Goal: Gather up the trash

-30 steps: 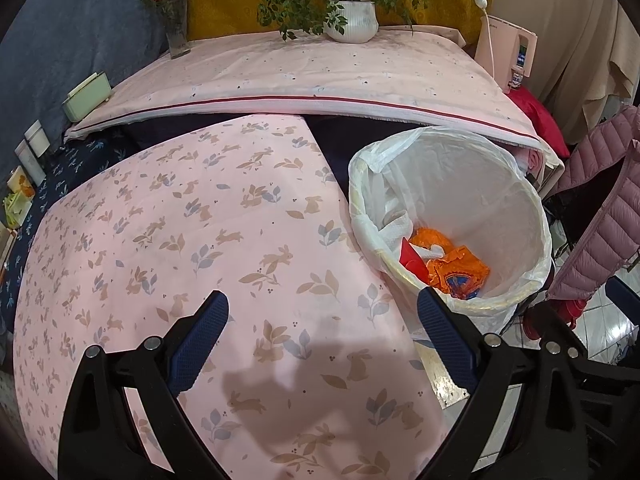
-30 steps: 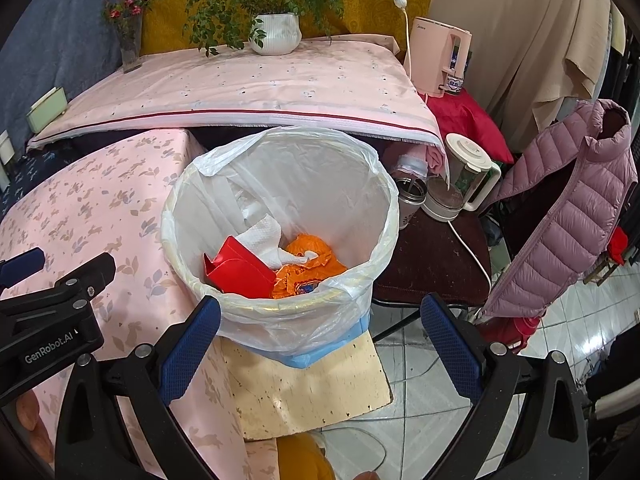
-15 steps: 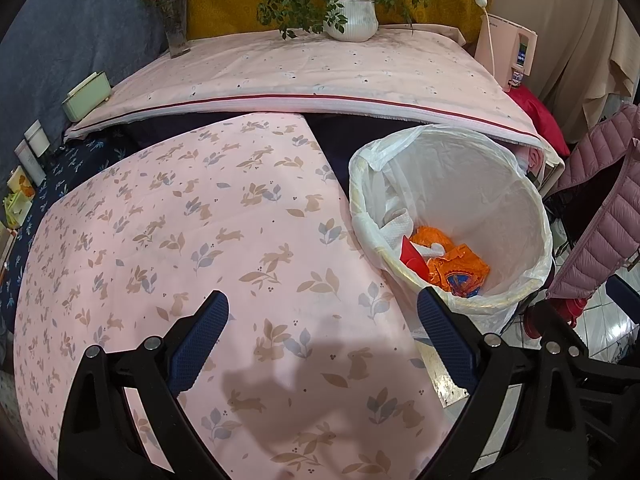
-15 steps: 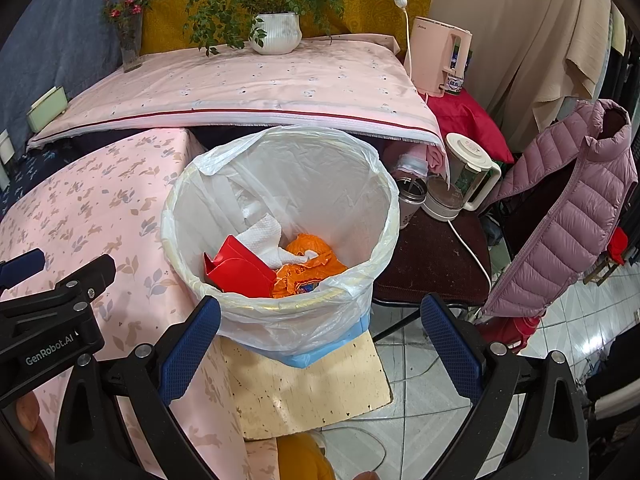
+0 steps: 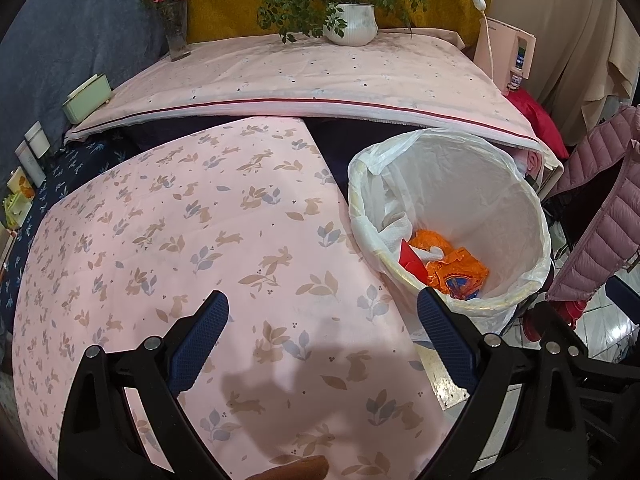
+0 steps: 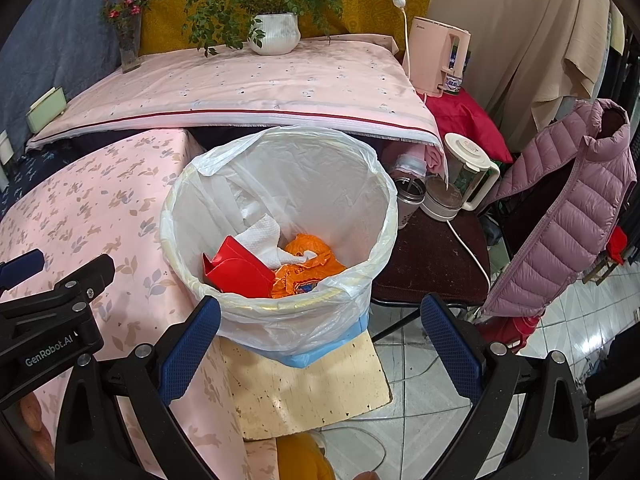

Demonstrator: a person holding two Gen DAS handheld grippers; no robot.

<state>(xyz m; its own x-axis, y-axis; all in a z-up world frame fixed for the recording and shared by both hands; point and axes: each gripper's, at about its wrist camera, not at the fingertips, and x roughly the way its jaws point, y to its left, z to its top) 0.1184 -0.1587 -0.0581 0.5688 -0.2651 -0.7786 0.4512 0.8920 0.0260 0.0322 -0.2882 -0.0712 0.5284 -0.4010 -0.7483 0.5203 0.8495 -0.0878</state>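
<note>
1. Tablecloth [image 5: 168,240], pink with a print of rabbits and leaves, covers the nearer table and fills most of the left wrist view; nothing lies on the part that shows.
2. A second, higher table [image 6: 248,84] behind it carries a paler pink cloth with a dark red stripe along its front edge.
3. A quilted pink jacket [image 6: 568,216] hangs at the right, near a dark low stool [image 6: 432,264].
4. The bin [image 6: 276,312], lined with a white plastic bag, stands just beside the right edge of the nearer table on a pale board [image 6: 304,392].
5. The trash is inside the bin: a red piece [image 6: 236,268], white paper towel [image 6: 260,240] and an orange wrapper [image 6: 308,264], piled together at the bottom.
6. A potted plant [image 6: 276,32] in a white pot and a vase of red flowers [image 6: 128,36] stand at the back of the higher table.
7. A pink kettle-like appliance [image 6: 436,56] stands right of that table; its small label is too blurred to read.
8. A clear jug [image 6: 460,184] sits on the stool.
9. The left gripper [image 5: 320,320] hangs over the tablecloth, its blue pads wide apart and empty.
10. The right gripper [image 6: 320,320] sits just before the bin's rim, released, gripping nothing.
11. "GenRobot.AI" is printed on the left gripper's body in the right wrist view.
</note>
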